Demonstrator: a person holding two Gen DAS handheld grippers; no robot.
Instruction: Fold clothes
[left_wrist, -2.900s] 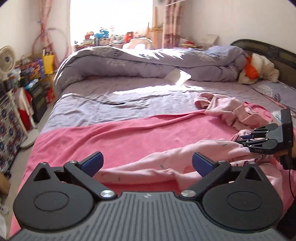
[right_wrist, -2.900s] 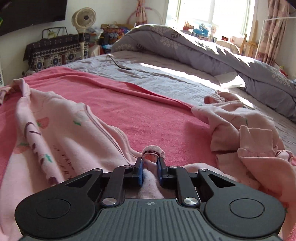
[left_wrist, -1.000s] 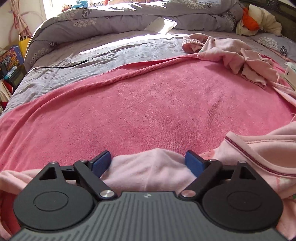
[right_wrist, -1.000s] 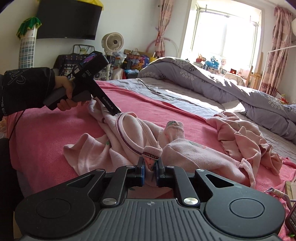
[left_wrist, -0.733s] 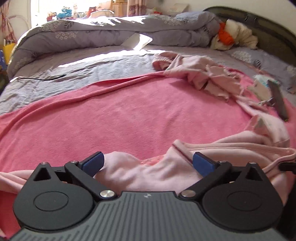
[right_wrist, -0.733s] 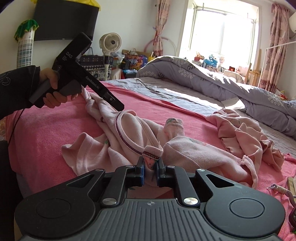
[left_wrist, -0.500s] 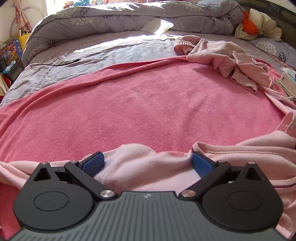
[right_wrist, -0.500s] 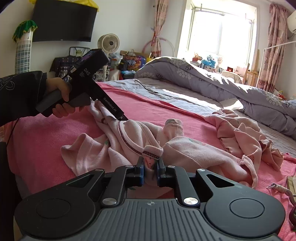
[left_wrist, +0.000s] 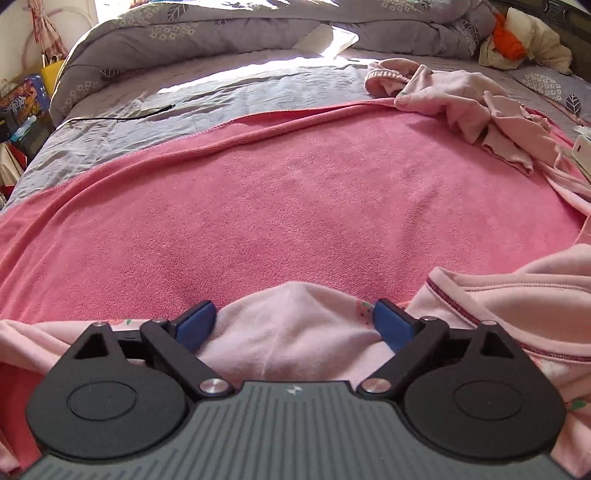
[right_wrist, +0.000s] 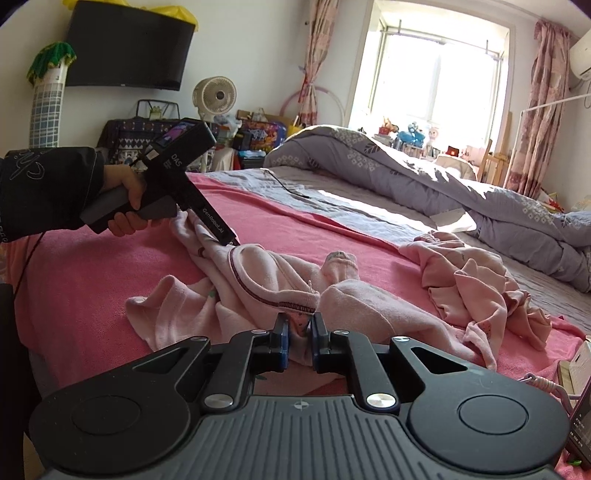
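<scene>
A pale pink garment (right_wrist: 258, 288) with a dark pink ribbed neckline lies crumpled on the pink blanket (left_wrist: 295, 206), strung between the two claws. The right gripper (right_wrist: 298, 334) is clamped on its neckline edge; the left gripper (left_wrist: 295, 321) gapes wide, a fabric hump bulging between its blue fingers (left_wrist: 194, 325)
</scene>
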